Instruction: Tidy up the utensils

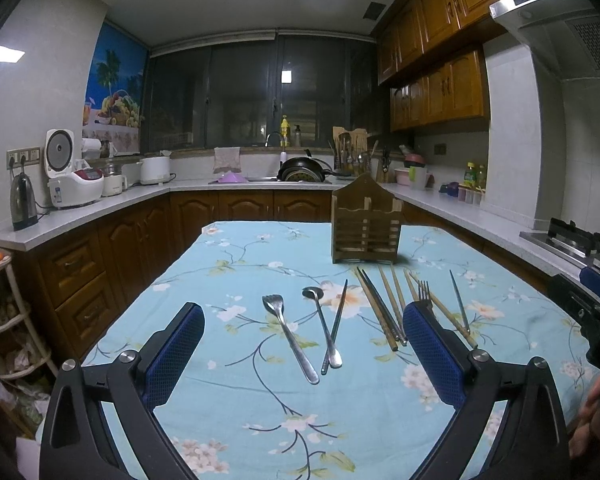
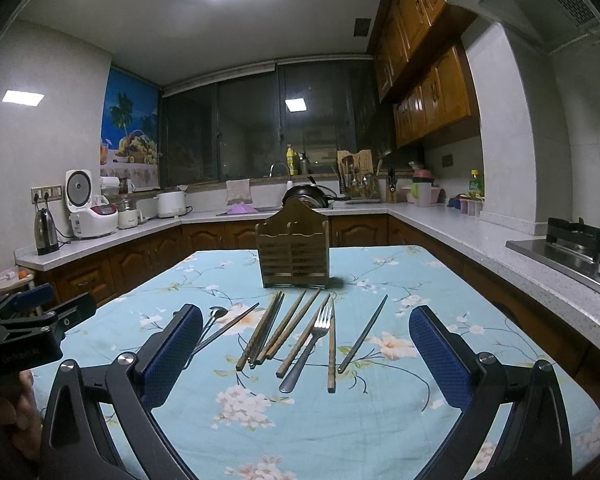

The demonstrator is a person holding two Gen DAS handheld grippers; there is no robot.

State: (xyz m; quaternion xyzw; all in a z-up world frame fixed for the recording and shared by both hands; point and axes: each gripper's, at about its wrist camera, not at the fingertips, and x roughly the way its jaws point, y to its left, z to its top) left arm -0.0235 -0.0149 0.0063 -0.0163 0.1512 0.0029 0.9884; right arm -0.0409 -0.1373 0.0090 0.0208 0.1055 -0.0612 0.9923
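Note:
A wooden utensil holder (image 1: 366, 226) stands upright at the far end of the floral blue table (image 1: 236, 392); it also shows in the right wrist view (image 2: 294, 254). Before it lie a slotted steel spoon (image 1: 290, 336), a small steel spoon (image 1: 324, 324), a dark chopstick (image 1: 338, 322), several wooden chopsticks (image 1: 384, 308), a fork (image 2: 308, 346) and another dark chopstick (image 2: 362, 334). My left gripper (image 1: 304, 336) is open above the spoons. My right gripper (image 2: 306, 340) is open above the chopsticks and fork. Both are empty.
Kitchen counters wrap around the table: kettle (image 1: 23, 202) and rice cooker (image 1: 72, 178) on the left, sink with a pan (image 1: 300, 170) at the back, gas stove (image 2: 580, 250) on the right. A white rack (image 1: 4, 320) stands at the left of the table.

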